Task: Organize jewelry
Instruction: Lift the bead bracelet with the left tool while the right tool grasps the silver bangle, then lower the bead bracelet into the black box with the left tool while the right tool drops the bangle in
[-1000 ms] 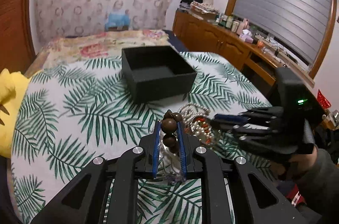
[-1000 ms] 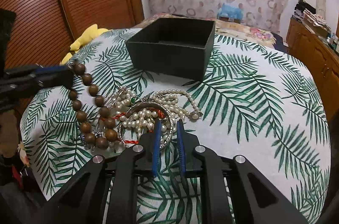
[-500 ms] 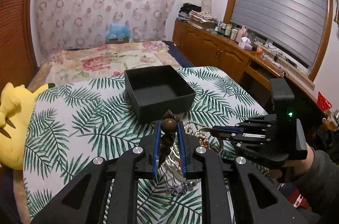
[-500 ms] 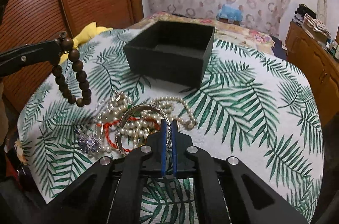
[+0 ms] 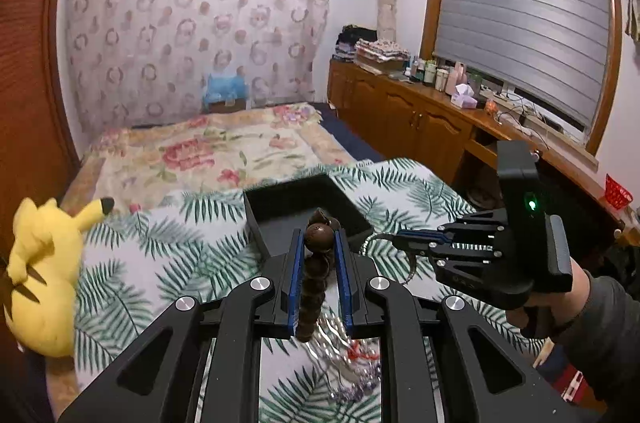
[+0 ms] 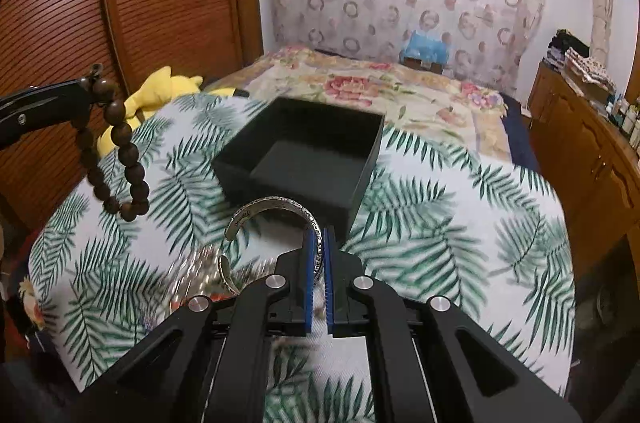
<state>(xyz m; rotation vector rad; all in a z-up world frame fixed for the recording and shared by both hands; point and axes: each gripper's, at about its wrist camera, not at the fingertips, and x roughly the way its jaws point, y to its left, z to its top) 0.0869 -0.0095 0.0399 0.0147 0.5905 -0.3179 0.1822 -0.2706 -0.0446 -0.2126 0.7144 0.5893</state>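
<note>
Now the left gripper (image 5: 318, 243) pinches a wooden bead bracelet (image 6: 120, 159) and the right gripper (image 6: 319, 255) pinches a silver bangle (image 6: 276, 209), both held up near the black box (image 6: 304, 151), where the swinging beads could miss its rim.

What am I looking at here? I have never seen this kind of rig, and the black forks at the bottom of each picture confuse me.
No robot: a person holds a two-finger gripper in each hand, with a fisheye camera looking along its fingers. The forks are those grippers. The left gripper is shut on a wooden bead bracelet, which hangs free. The right gripper is shut on a silver cuff bangle; it also shows from the side in the left view. Both are above a palm-leaf cloth with an open black box. More jewelry lies blurred on the cloth. A yellow plush toy sits at the edge.
</note>
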